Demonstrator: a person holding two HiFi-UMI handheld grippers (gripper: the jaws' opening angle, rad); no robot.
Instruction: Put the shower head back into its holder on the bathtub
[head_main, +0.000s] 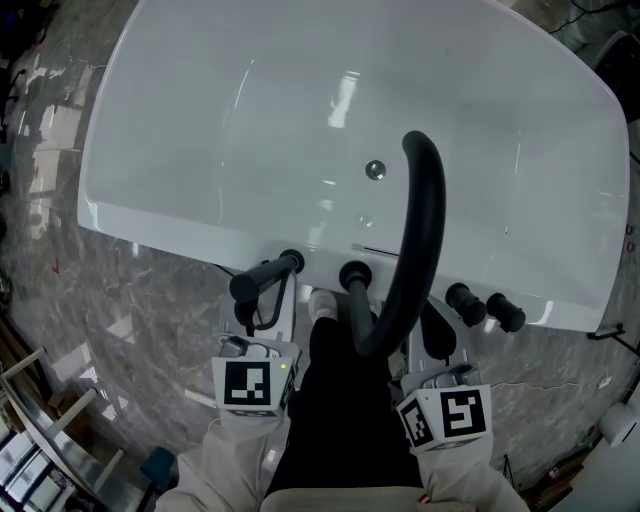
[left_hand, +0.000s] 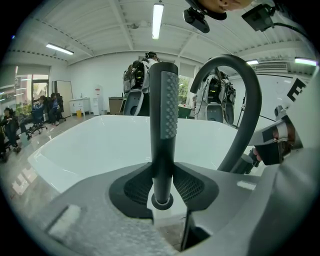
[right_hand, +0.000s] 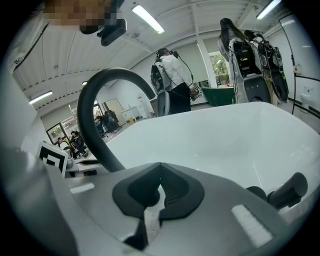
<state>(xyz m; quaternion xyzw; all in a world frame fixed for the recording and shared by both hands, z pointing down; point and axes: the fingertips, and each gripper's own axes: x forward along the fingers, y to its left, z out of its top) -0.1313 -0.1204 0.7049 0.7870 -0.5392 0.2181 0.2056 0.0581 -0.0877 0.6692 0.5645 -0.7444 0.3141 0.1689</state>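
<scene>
Left gripper (left_hand: 162, 186) is clamping the shower head (left_hand: 164, 125) low on its shaft, with one black pad pressing on each side. The shower head is standing upright in the left gripper view, its studded strip facing right toward the spout (left_hand: 235, 100). Its lower end is meeting the holder (left_hand: 162, 201), a dark ring on the white near ledge of the tub (head_main: 200, 130). How deep it is sitting, cannot tell.

From the head view the shower head is showing as a dark rod at the ledge's left, just beside the spout's base. The spout is arching up from the ledge and out over the basin. The drain (head_main: 375, 170) is glinting in the tub bottom beyond it.

Right gripper (right_hand: 157, 197) is hanging at the near ledge right of the spout. Its jaws are lying together but for a thin pale slit, gripping nothing. Two knobs (head_main: 487, 306) are sitting on the ledge further right. Grey marbled floor (head_main: 110, 300) is showing round the tub.
</scene>
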